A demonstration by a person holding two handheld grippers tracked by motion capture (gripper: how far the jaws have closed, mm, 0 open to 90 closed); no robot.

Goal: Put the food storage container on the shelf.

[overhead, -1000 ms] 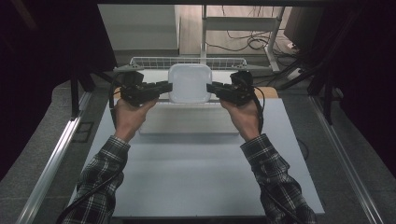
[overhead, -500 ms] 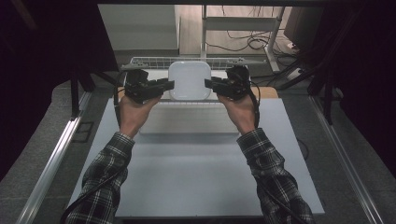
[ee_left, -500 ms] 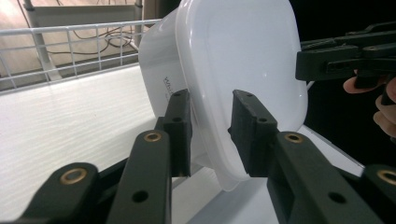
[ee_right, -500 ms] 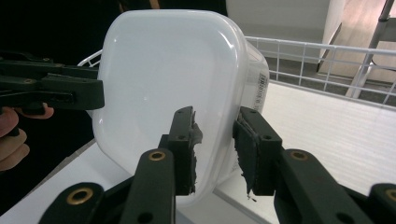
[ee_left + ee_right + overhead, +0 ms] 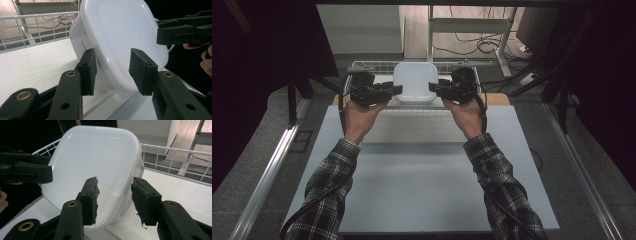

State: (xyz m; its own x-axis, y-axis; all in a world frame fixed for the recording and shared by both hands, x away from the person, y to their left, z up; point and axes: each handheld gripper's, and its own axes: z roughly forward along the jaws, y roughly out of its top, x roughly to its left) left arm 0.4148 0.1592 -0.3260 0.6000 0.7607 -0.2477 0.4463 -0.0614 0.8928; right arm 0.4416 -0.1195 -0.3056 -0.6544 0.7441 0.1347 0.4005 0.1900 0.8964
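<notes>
Since a second ago both hands have carried the white tub a little farther from the person, toward the wire basket, and it now leans over the basket's near edge.

Nearest lies the pale table (image 5: 422, 190), smooth and matt, with a raised white board across its far part. Above it the left gripper (image 5: 396, 90) and the right gripper (image 5: 433, 87) face each other. In the left gripper view the jaws stand apart, straddling the tub's left rim with a gap on either side; the right gripper view shows the same on the opposite rim. Both claws look released, or at most resting against the plastic, not clenched on it.

The tub (image 5: 415, 82) is a rounded-square container of glossy, slightly see-through white plastic, tilted up on its lower edge between the grippers, its flat bottom toward the person. The right gripper's pads (image 5: 93, 200) are torn and frayed at the edges.

Beyond it the basket (image 5: 372, 65) is thin white wire mesh with a pale, faintly grained floor.

The risk: with neither claw biting, the slick tub could slide off its edge or tip flat. If the jaws close unevenly, the thin rim may flex and pop out, the worn pads gripping poorly. Pushing farther could knock it against the wire.
</notes>
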